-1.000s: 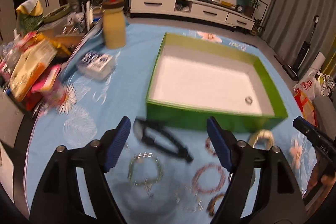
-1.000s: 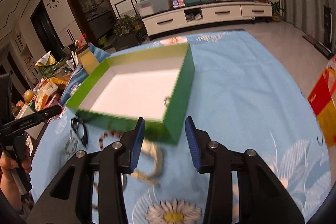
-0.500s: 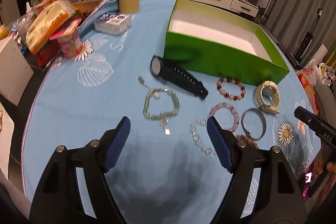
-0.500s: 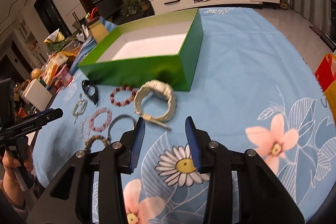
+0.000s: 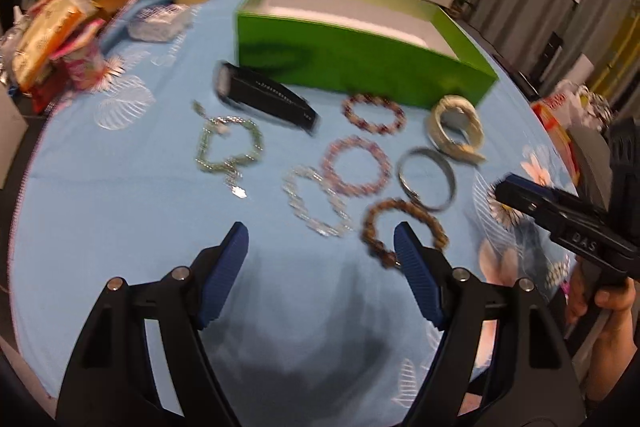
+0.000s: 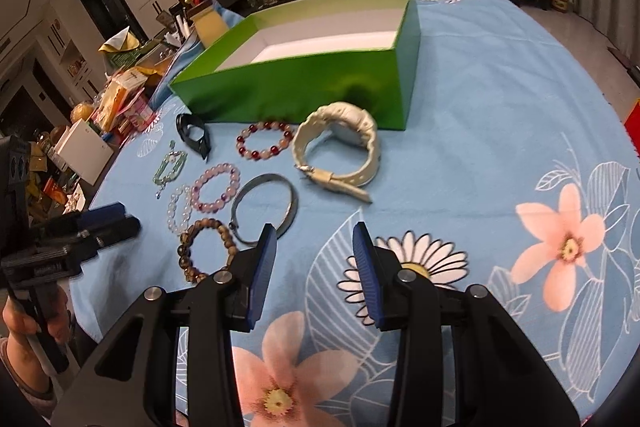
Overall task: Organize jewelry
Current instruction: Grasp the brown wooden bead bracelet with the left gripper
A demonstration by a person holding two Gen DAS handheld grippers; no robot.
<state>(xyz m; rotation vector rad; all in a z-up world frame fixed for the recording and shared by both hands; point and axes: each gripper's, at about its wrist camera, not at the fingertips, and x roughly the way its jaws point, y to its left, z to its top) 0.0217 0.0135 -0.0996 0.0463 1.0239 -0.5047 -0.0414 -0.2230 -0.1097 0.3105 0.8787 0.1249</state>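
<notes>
Left gripper [image 5: 320,243]: jaws wide apart, nothing between them, held above the blue cloth on the surface [image 5: 120,211]. Right gripper [image 6: 314,247]: jaws partly apart, also empty, above the flower print at the near edge.

Just ahead of the left gripper lies the brown bead bracelet [image 5: 400,227], its near rim partly hidden behind the right-hand finger. Beside it are the clear bead bracelet [image 5: 316,203], the metal bangle [image 5: 426,179] and the pink bead bracelet [image 5: 356,167]; the clear and pink ones look to touch. Further out are the red bead bracelet [image 5: 374,113], the green chain bracelet [image 5: 230,147], the black watch [image 5: 266,99] and the white watch [image 5: 456,129]. All lie loose on the surface, in front of the green box [image 5: 360,63], which is open and appears empty as far as its floor can be seen.

Judgement: no piece looks to have been stowed yet; the step in hand is the first pick-up.

Recommendations:
- Take the nearest piece per gripper: brown bracelet on the left; bangle or white watch on the right.
- Come down steeply and straddle one side of the ring, one finger inside the loop, one outside.
- Close only once the cloth is clear of the pads; the cloth may snag.
- Lift clear of the box wall before release.

Risk: beads may roll from the pads; neighbouring pieces may drag along.
</notes>
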